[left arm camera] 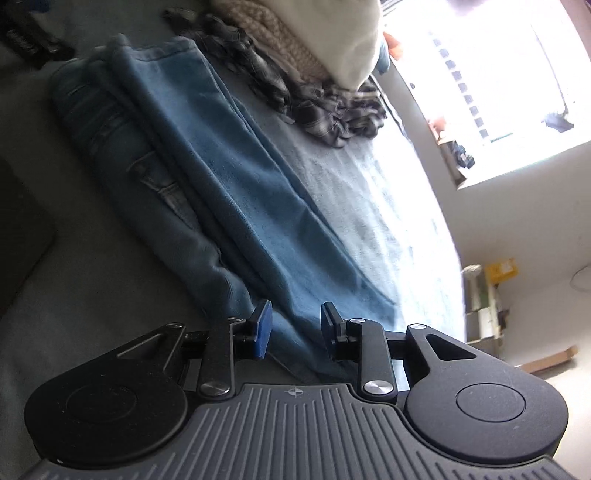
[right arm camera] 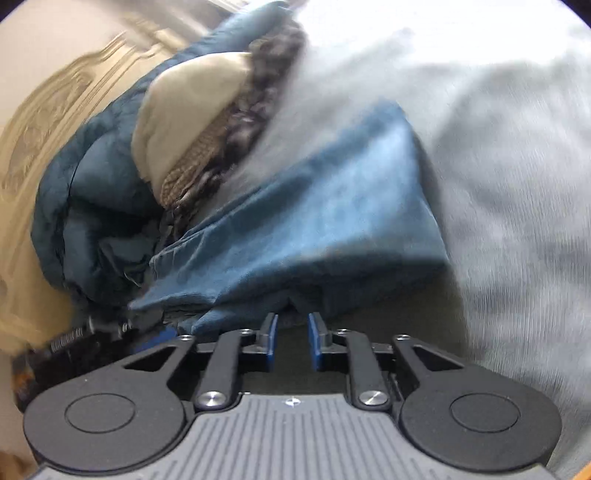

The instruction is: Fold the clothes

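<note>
**Folding jeans on the bed, both tongs free**

Lying folded lengthwise on the pale grey bed cover (left arm camera: 351, 192), the blue jeans (left arm camera: 229, 192) stretch away from us in the left wrist view, their nearest edge just under our left tongs (left arm camera: 295, 328). Those tongs stand narrowly parted, blue pads bare, with nothing between them. Our right tongs (right arm camera: 292, 341) are also slightly apart and empty, just short of the denim's near edge. Beyond the jeans we see a heap of clothes: a dark plaid garment (left arm camera: 325, 107), a beige knit (left arm camera: 280, 40) and something white (left arm camera: 340, 33). A bright window (left arm camera: 498, 85) fills the far wall.
</note>
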`<state>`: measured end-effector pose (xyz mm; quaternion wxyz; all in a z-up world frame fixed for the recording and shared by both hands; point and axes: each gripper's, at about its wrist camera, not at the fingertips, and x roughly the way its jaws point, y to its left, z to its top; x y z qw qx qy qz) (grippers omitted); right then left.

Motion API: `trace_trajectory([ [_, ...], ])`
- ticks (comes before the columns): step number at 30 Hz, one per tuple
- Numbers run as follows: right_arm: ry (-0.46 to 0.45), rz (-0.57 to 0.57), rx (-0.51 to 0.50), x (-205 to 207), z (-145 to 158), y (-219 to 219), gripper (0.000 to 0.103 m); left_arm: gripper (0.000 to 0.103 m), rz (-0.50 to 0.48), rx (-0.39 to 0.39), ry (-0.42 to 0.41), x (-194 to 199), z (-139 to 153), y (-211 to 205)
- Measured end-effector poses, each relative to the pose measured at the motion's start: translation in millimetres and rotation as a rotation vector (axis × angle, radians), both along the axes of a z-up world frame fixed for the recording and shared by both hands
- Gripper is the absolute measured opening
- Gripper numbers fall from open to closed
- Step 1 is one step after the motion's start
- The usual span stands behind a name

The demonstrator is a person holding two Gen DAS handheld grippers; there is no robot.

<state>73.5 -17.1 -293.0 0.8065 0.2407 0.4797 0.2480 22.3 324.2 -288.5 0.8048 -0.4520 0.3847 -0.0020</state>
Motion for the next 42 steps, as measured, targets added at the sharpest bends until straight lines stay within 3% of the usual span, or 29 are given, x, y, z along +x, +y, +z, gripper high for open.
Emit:
trace_trajectory([
  [2,-0.058,0.050,-0.061,4.1,1.5,8.1,0.015,0.026,-0.013,0.056,0.041,9.7,-11.9,-4.6],
  [5,-0.108,0.123,-0.277,10.1,-16.5,21.5,0.013,0.017,-0.018,0.090,0.078,18.4,-25.5,-3.6],
  [6,-0.099,0.139,-0.331,12.9,-26.8,22.1,0.001,0.013,-0.020,0.094,0.080,20.7,-27.8,-2.9],
  [10,-0.103,0.157,-0.374,14.3,-20.8,16.6,0.000,0.013,-0.042,0.111,0.069,17.4,-26.5,-2.8],
  [12,-0.135,0.184,-0.377,8.8,-6.6,18.8,0.008,0.013,-0.047,0.115,0.062,18.3,-26.8,-2.9],
  [16,-0.252,0.284,-0.333,-4.2,13.4,35.3,0.008,0.013,-0.049,0.126,0.044,16.8,-31.0,-2.9],
  [18,-0.309,0.369,-0.366,-6.8,9.6,52.9,0.008,0.013,-0.054,0.136,0.038,12.5,-31.2,-2.7],
  [21,-0.347,0.461,-0.541,-2.1,-16.6,76.4,0.001,0.013,-0.061,0.135,0.037,11.9,-30.4,-2.1],
  [23,-0.301,0.443,-0.529,7.1,-25.8,69.6,0.000,0.013,-0.065,0.127,0.039,12.3,-29.4,-1.0],
  [26,-0.264,0.415,-0.515,8.7,-10.9,65.5,0.003,0.014,-0.051,0.090,0.046,7.2,-21.5,4.8],
  [28,-0.275,0.422,-0.505,2.2,3.4,66.5,0.008,0.020,-0.012,0.050,0.046,-4.1,-14.2,11.1],
  [34,-0.219,0.421,-0.315,-3.2,17.8,85.8,0.010,0.024,0.137,-0.121,0.103,-31.3,-16.3,26.0],
  [38,-0.211,0.456,-0.280,-10.3,3.9,122.5,0.010,0.024,0.144,-0.168,0.142,-22.0,-33.5,26.9],
  [42,-0.252,0.463,-0.338,-14.6,-16.5,151.3,0.008,0.024,0.147,-0.182,0.132,-11.0,-39.6,30.1],
])
